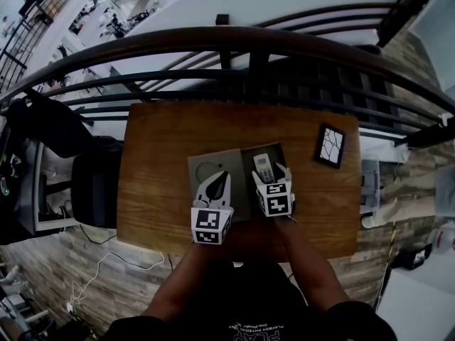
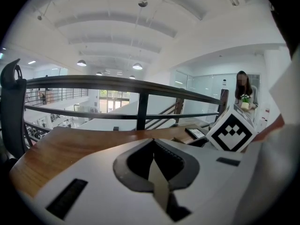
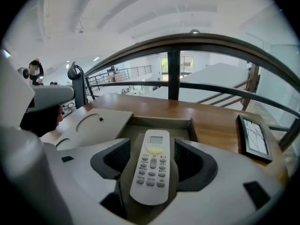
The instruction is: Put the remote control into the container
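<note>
On the wooden desk, near its near edge, sits a shallow grey container, with its flat lid lying on the left and the open compartment on the right. The remote control lies face up inside that open compartment, display end towards the far wall and buttons towards the near side. The right claw hangs over the near part of the compartment in a released state: its two jaws stand spread, one on each side of the remote, with a narrow gap showing at the right-hand pad. The left claw is just to the left, over the lid, clenched with its jaws meeting in a line and nothing between them. Further right on the desk, well apart from the container, lies a dark-framed picture. A black chair stands off the desk's left edge, and a dark railing runs along the far side.
</note>
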